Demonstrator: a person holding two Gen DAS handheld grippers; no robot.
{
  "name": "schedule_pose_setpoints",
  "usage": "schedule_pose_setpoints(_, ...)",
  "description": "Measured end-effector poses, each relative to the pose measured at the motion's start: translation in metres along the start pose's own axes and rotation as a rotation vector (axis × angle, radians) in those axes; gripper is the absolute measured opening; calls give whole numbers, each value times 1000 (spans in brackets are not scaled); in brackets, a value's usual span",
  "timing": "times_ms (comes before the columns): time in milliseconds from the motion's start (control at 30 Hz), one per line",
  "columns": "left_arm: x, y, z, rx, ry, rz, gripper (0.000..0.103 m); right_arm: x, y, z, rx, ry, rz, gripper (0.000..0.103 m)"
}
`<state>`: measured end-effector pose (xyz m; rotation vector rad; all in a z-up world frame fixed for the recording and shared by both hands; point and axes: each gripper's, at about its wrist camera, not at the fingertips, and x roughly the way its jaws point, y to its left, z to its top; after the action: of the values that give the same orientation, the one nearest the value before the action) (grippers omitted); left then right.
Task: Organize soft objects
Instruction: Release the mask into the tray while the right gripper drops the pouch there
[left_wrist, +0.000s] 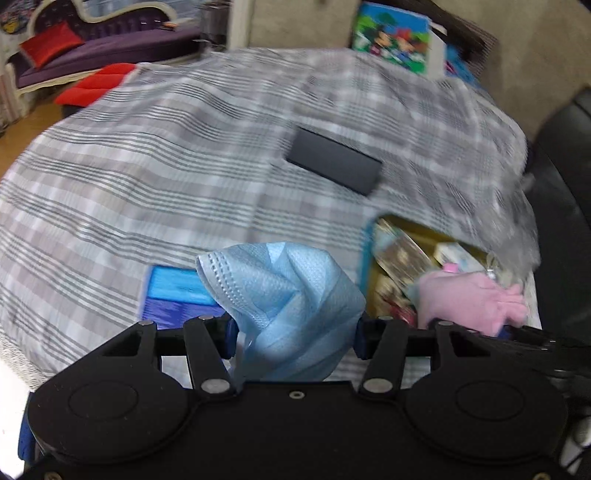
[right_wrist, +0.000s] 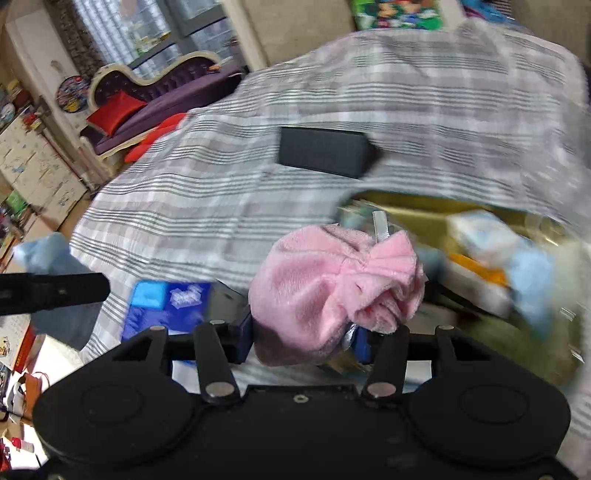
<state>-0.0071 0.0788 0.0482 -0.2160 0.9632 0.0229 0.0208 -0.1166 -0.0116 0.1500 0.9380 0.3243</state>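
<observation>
My left gripper is shut on a crumpled light blue face mask and holds it above the grey checked cloth. My right gripper is shut on a pink plush item with a gathered frill. In the left wrist view the pink plush shows at the right, over a yellow box of assorted items. In the right wrist view the left gripper and the mask show at the far left.
A black rectangular box lies on the checked cloth. A blue tissue pack lies near the front. The yellow box holds packets and a white pack. A purple sofa with red cushions stands behind.
</observation>
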Motion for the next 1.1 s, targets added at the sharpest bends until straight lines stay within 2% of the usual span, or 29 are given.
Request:
schedule_pose_setpoints(300, 46, -89, -7, 103, 133, -90, 53, -43, -103, -31, 121, 62, -225, 51)
schedule_pose_setpoints(500, 81, -135, 5, 154, 181, -78, 53, -51, -150, -38, 209, 76, -256, 51)
schedule_pose_setpoints(533, 84, -138, 7, 156, 178, -71, 56, -52, -153, -37, 217, 75, -252, 51)
schedule_pose_setpoints(567, 88, -141, 9, 159, 177, -62, 64, -51, -156, -36, 222, 74, -248, 51)
schedule_pose_setpoints(633, 94, -143, 12, 158, 173, -51, 71, -51, -157, -32, 226, 65, -239, 51)
schedule_pose_setpoints(833, 115, -129, 16, 106, 208, -21, 72, -48, -155, -20, 219, 59, -219, 51)
schedule_pose_setpoints(1100, 108, -97, 17, 98, 200, 4, 74, -33, -146, 0, 219, 56, -204, 51)
